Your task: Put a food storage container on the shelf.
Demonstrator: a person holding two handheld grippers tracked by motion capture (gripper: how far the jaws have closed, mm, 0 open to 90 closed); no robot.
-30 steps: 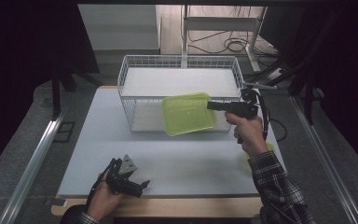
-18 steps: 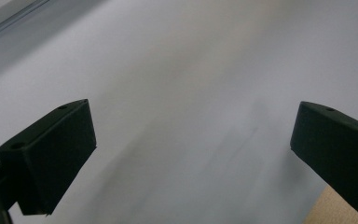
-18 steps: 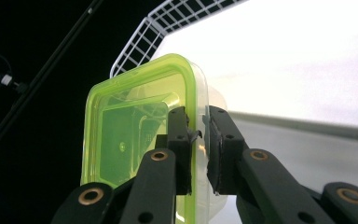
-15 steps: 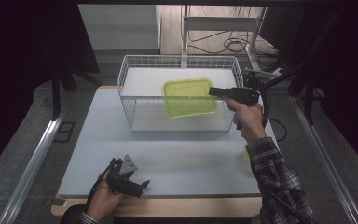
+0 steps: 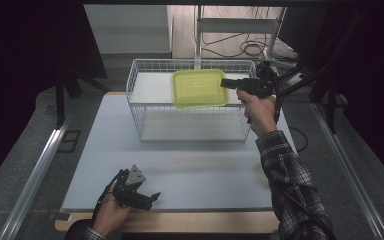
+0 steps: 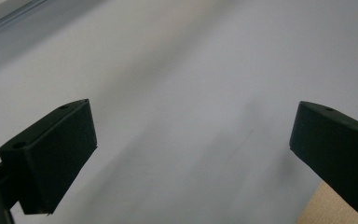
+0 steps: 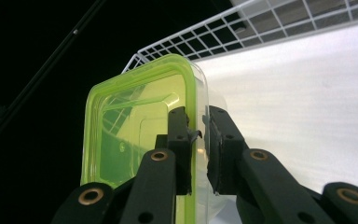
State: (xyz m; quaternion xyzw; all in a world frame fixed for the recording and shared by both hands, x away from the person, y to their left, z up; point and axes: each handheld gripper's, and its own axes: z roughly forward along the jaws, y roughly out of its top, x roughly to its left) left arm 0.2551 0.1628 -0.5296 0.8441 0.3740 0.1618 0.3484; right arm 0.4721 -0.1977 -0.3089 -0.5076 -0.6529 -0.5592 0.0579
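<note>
We are holding the green lidded container [image 5: 199,88] in the right gripper [image 5: 226,83], its 2 jaws clamped on the rim at the container's near edge. In the right gripper view the fingers [image 7: 179,140] are pinching the lime-green lid and the clear wall just below it, so the box [image 7: 140,135] is projecting straight out beyond the fingertips. In the high view it is hanging over the open top of the white wire basket [image 5: 140,112], toward the basket's far right part, apart from the basket floor.

Risks, as we are judging them: the grip is taking only 1 edge, so the box's weight may be levering it down around the pads; smooth plastic could be slipping out, or the snap-on lid could be lifting off the base. The far corner could also be catching the thin wire rim as the box goes down.

Materials: the lid is translucent, glossy, rectangular with rounded corners and a raised border; the base is clear plastic. The basket is a grid of thin coated wire with a pale flat floor.

The left gripper [image 5: 139,192] is resting near the table's [image 5: 205,165] front edge, its jaws standing wide apart with nothing but matte grey tabletop [image 6: 177,93] between the fingers [image 6: 51,158]
</note>
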